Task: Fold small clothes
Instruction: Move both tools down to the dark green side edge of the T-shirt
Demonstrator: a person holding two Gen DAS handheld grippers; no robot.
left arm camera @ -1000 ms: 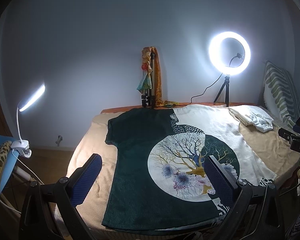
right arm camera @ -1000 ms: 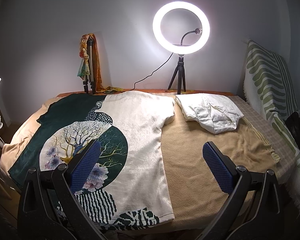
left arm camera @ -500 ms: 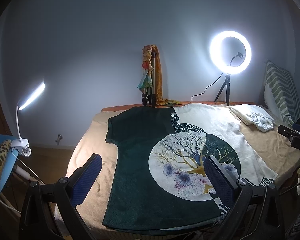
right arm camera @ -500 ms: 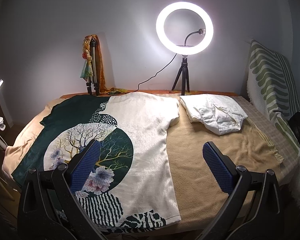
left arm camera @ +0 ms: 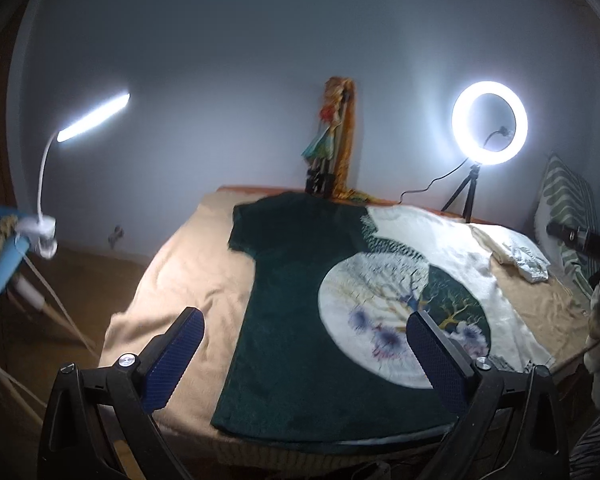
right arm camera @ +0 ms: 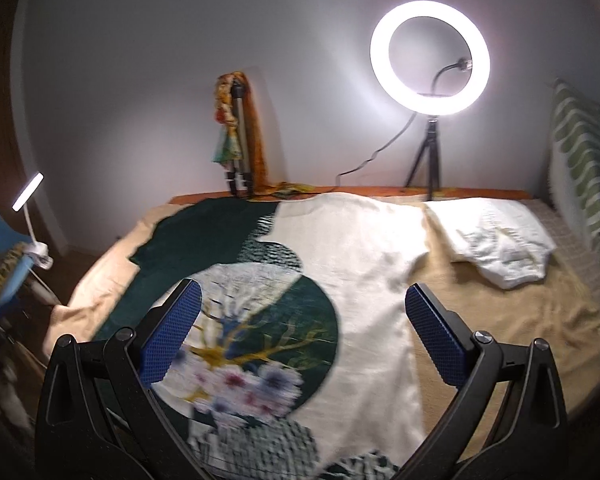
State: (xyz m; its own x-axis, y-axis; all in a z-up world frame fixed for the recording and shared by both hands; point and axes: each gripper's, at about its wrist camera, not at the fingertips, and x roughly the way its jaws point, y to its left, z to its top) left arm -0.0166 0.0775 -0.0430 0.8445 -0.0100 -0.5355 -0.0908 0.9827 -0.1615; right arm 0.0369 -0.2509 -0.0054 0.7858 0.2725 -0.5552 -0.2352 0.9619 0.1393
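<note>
A T-shirt (left arm camera: 300, 312), half dark green and half cream with a round tree print, lies flat on a beige towel (left arm camera: 188, 276) over the table; it also shows in the right wrist view (right arm camera: 364, 280). My left gripper (left arm camera: 304, 344) is open and empty, above the shirt's near green side. My right gripper (right arm camera: 302, 328) is open and empty, above the shirt's print and cream half. A folded white garment (right arm camera: 500, 240) lies at the far right, also in the left wrist view (left arm camera: 520, 252).
A ring light on a tripod (right arm camera: 430, 68) and a folded tripod wrapped in a scarf (right arm camera: 236, 140) stand at the table's back edge. A clip lamp (left arm camera: 88, 120) stands left. A green striped cushion (right arm camera: 580, 148) lies right.
Both grippers have moved forward and lower over the shirt, which now looks larger and blurred. The left view has swung left. Both grippers stay open.
</note>
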